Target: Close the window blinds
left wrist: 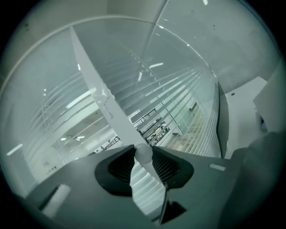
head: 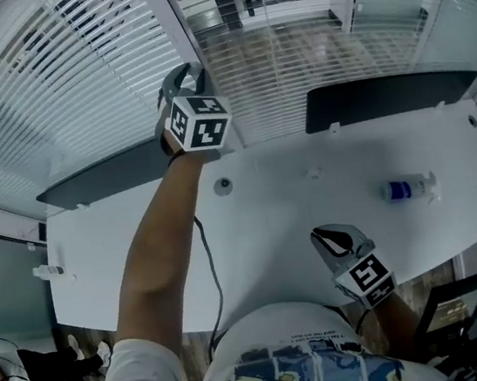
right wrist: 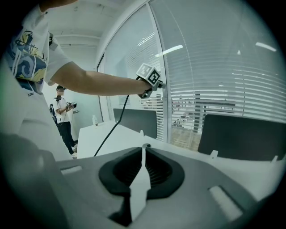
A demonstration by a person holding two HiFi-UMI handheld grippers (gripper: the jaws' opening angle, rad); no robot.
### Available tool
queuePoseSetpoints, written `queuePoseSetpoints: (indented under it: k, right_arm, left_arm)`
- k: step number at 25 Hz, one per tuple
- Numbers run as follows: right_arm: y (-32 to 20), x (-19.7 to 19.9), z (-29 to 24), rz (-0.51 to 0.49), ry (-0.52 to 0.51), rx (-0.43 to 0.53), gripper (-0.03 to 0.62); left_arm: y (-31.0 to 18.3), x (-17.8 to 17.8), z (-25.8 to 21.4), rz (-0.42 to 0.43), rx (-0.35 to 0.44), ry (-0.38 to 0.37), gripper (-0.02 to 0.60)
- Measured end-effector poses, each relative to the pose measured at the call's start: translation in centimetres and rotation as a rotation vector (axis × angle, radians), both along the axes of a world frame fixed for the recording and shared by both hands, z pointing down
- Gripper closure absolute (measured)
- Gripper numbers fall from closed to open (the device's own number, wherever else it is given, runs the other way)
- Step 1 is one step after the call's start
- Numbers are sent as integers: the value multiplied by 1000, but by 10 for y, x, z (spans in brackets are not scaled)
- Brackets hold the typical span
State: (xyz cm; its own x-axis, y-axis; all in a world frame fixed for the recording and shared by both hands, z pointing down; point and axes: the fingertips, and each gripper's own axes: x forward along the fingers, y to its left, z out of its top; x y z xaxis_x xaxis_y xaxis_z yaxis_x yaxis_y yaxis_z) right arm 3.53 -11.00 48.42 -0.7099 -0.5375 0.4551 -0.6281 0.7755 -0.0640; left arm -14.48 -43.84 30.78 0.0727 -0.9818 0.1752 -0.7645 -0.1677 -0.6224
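Up at blinds (head: 48, 89), L gripper (head: 189, 79) jaws clamped on tilt wand (left wrist: 144, 155), R gripper (head: 332, 239) jaws shut, empty

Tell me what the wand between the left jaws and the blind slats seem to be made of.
Wand: probably plastic, whitish and slightly translucent, with a smooth rounded end that shows a soft sheen.
Blind slats: thin, pale, stiff strips with bright light streaks along them, so painted aluminium or glossy plastic; the look cannot settle which.

Left hand-held gripper (left wrist: 144, 148) clamped on blind wand (left wrist: 143, 155), slatted blinds (left wrist: 178, 103) behind
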Motion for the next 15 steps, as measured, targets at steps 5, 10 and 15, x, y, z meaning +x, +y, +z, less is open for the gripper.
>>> queuePoseSetpoints:
  k: [5, 10, 15]
  right_arm:
    - [-1, 1, 0, 3, -5, 1, 580]
    - [-1, 0, 0, 4, -3, 0, 579]
    - [-2, 0, -1, 3, -6, 4, 579]
  left_arm:
    - [0, -2, -1, -21, -4, 119, 451]
    - [-1, -6, -1, -35, -17, 248, 451]
    - [0, -9, -5, -47, -16, 372, 451]
